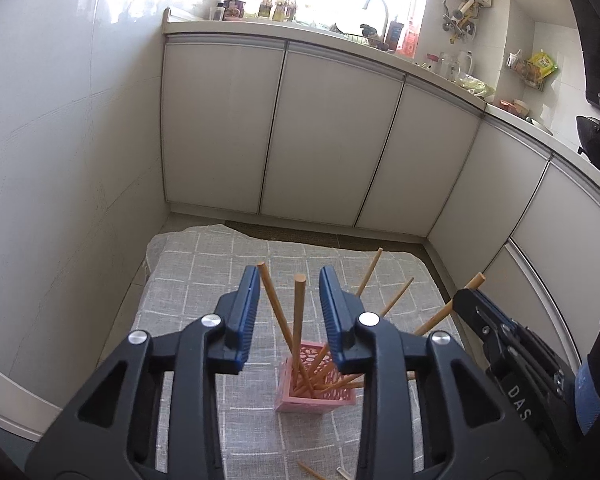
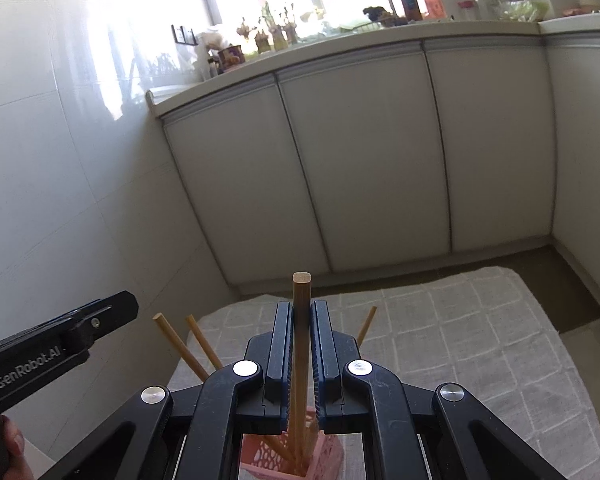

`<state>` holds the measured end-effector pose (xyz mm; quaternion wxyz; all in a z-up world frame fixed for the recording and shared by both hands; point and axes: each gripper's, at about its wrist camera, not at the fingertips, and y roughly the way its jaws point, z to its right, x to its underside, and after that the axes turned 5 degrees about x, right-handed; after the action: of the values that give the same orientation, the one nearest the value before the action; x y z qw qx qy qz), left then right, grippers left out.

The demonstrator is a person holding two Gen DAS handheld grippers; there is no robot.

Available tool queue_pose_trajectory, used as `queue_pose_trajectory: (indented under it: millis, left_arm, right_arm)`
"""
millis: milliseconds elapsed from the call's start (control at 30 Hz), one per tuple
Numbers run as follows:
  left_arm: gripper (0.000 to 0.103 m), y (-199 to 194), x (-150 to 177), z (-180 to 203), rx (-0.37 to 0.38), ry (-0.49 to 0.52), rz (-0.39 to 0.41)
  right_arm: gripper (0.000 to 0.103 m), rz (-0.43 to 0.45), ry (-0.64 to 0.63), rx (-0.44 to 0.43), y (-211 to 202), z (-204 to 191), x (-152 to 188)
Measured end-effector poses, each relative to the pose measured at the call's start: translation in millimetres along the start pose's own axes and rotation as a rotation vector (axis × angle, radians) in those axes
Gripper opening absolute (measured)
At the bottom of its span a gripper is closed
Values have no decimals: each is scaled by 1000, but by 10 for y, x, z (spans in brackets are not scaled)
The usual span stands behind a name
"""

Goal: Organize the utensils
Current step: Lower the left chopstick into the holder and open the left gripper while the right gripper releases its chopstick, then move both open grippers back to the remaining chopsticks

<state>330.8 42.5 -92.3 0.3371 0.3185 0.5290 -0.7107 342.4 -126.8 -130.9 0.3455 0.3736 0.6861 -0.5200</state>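
A pink perforated holder stands on a grey checked cloth and holds several wooden chopsticks that fan outward. My left gripper is open above the holder, with two chopsticks rising between its blue pads, one leaning on the left pad. My right gripper is shut on one upright chopstick whose lower end reaches into the pink holder. The right gripper also shows at the right edge of the left wrist view.
Another chopstick and a small pale item lie on the cloth near the bottom edge. White cabinet doors stand behind, a tiled wall to the left. The counter above carries a tap and bottles.
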Motion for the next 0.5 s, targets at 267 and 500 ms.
queue_pose_trajectory:
  millis: [267,500]
  left_arm:
    - [62,-99,157,-108,-28,-18,-61]
    - [72,-308,376,-119,-34,-34,-128]
  right_arm:
    - [35,-41,27,-18,-83,51,-50]
    - [49,-39,-3,-11,-534,21,-153]
